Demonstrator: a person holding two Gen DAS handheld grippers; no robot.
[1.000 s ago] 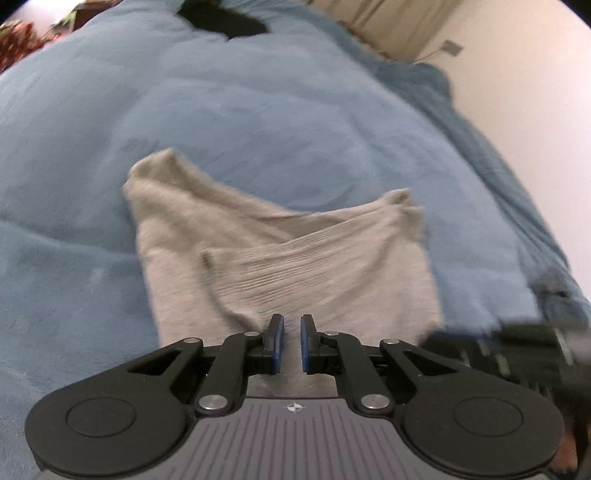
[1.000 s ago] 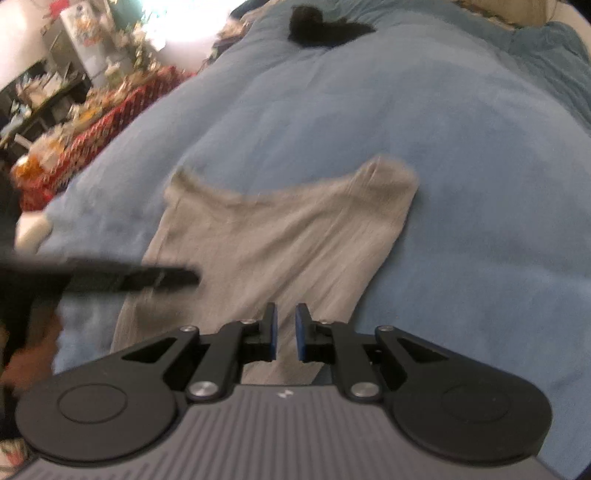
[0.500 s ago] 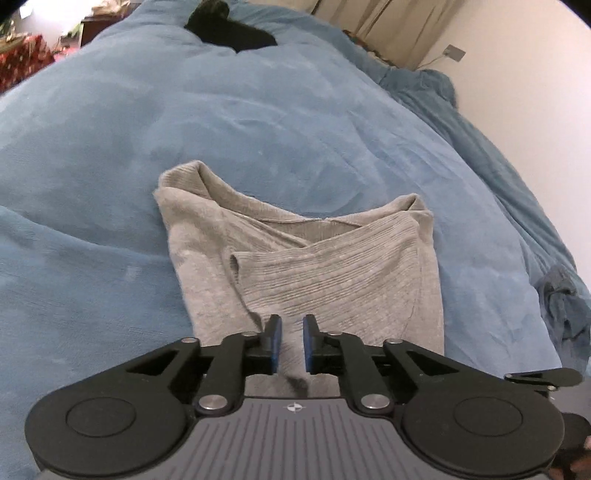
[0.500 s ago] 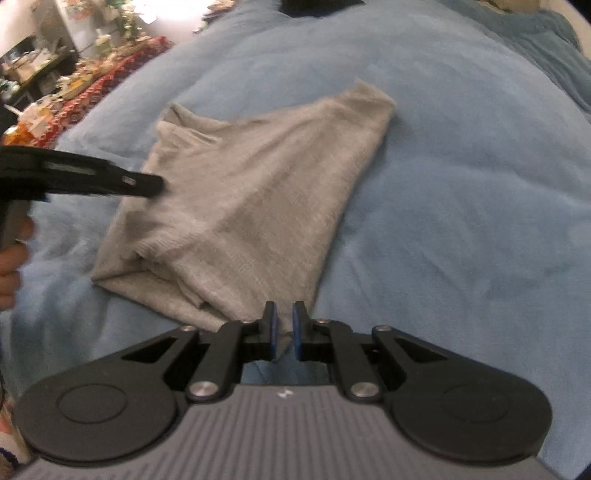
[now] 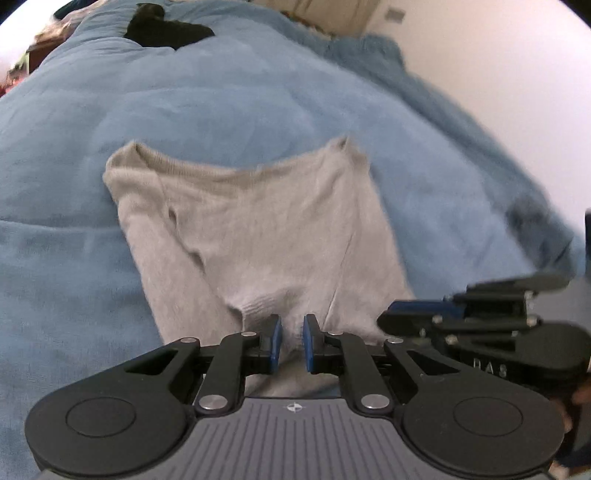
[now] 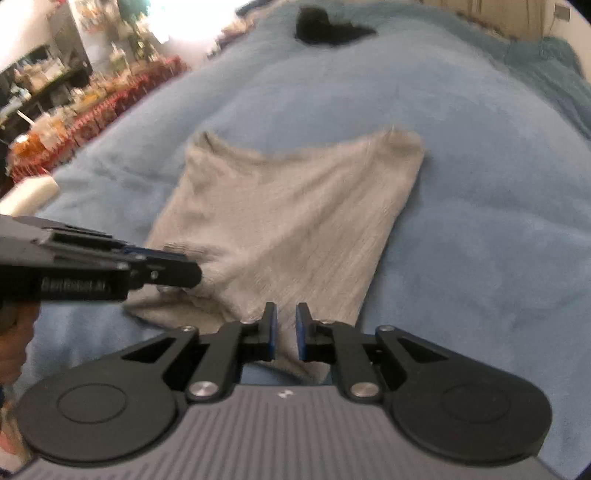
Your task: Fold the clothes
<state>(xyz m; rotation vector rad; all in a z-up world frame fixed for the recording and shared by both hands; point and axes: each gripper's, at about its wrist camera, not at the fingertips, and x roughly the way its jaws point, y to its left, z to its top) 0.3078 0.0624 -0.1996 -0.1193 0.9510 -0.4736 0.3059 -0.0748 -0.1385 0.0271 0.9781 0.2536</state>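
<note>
Handheld grippers, pair: matte black linkage.
Left gripper (image 5: 291, 343) and right gripper (image 6: 282, 332): blue pads on the fingers (image 5: 275, 341), silver pivot screws, round black side discs, ribbed grey housing, small white emblem.

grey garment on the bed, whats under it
The grey garment lies folded on the blue blanket, which shows all around it. Whatever sits under the cloth itself is covered.

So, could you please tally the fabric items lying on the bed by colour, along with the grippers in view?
Grey garment: 1
Black item at the far end of the blanket: 1
Blue blanket underneath: 1
Grippers, left gripper and right gripper: 2
Total: 5
</note>
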